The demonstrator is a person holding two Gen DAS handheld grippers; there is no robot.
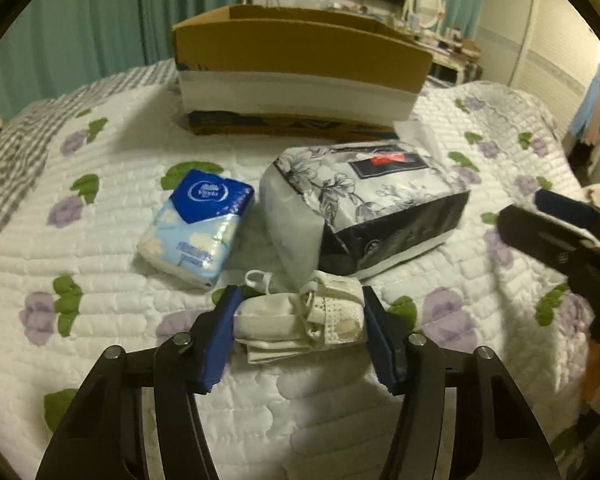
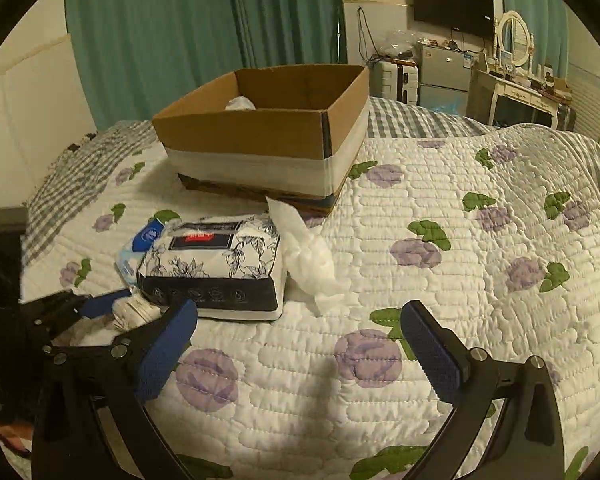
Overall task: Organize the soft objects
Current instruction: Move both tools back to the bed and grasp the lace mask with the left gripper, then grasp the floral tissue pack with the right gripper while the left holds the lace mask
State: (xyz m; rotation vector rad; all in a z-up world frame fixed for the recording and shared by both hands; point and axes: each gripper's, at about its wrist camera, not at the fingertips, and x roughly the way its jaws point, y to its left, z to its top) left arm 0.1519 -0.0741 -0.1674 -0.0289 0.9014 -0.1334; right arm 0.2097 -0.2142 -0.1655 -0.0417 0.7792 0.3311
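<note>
My left gripper [image 1: 298, 312] is shut on a cream lace-trimmed cloth bundle [image 1: 304, 320], held just above the quilt. Beyond it lie a blue tissue pack [image 1: 198, 224] and a black-and-white floral tissue pack [image 1: 364, 200]. An open cardboard box [image 1: 296, 72] stands further back. In the right wrist view the box [image 2: 268, 136] holds something white, and a loose white tissue [image 2: 306, 256] lies beside the floral pack [image 2: 216, 268]. My right gripper [image 2: 300, 328] is open and empty over the quilt, to the right of the left gripper [image 2: 104, 304].
The floral quilt [image 2: 440, 320] covers the bed. Green curtains [image 2: 180, 32] hang behind. A dresser with a mirror [image 2: 516, 40], a wall TV [image 2: 452, 6] and a small fridge [image 2: 444, 72] stand at the far right.
</note>
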